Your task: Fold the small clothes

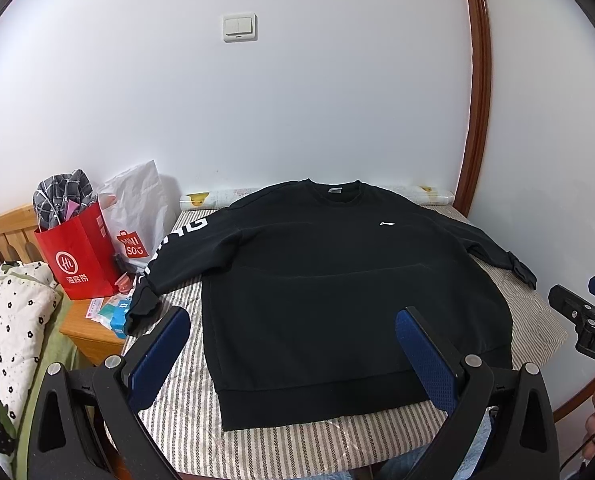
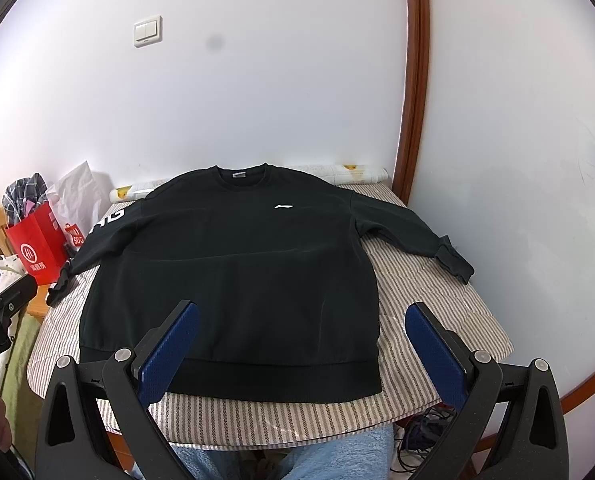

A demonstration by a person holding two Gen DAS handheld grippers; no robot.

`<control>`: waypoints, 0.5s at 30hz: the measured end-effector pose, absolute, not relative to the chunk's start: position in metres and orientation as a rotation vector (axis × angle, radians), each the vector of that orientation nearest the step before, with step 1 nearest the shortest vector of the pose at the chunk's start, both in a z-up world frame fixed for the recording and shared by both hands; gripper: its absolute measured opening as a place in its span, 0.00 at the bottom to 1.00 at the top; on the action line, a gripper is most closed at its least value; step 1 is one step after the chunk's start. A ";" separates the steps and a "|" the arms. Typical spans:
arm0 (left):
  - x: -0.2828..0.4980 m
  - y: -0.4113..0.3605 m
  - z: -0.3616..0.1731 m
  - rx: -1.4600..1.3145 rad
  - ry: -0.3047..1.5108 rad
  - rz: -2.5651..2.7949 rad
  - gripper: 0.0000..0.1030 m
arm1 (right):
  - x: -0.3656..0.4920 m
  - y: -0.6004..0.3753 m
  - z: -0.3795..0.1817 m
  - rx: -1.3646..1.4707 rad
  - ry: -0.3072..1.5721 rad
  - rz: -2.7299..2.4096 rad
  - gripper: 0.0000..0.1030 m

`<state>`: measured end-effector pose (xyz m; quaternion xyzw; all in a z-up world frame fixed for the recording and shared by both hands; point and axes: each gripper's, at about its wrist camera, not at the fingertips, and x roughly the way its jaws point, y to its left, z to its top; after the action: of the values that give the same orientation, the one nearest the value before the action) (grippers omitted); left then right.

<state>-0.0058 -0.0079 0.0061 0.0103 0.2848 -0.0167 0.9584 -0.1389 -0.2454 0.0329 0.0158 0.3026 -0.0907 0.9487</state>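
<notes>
Black sweatshirt [image 2: 233,280] lies flat, front up, on striped tabletop [image 2: 437,300], sleeves spread. My left tongs [image 1: 293,356] and right tongs [image 2: 301,352] both gape, empty, near the hem. Risk: pinching one layer only, so the fold drags crooked.

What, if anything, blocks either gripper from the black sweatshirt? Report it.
Nothing visible does. The sweatshirt lies flat on the striped pad, with the open left gripper and open right gripper above its hem, holding nothing.

Black gripper [image 1: 293,344] — blue textured pads [image 1: 427,356]
</notes>
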 end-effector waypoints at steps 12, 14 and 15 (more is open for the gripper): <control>-0.009 -0.004 0.005 0.016 0.576 -0.034 1.00 | -0.139 -0.244 0.033 0.028 0.615 -0.187 0.98; -0.009 -0.004 0.005 0.016 0.577 -0.034 1.00 | -0.139 -0.244 0.033 0.029 0.614 -0.188 0.98; -0.008 -0.003 0.005 0.015 0.577 -0.035 1.00 | -0.139 -0.244 0.033 0.028 0.616 -0.189 0.98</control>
<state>-0.0080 -0.0030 0.0051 0.0074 0.2847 -0.0171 0.9584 -0.1390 -0.2438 0.0333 0.0137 0.3025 -0.0930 0.9485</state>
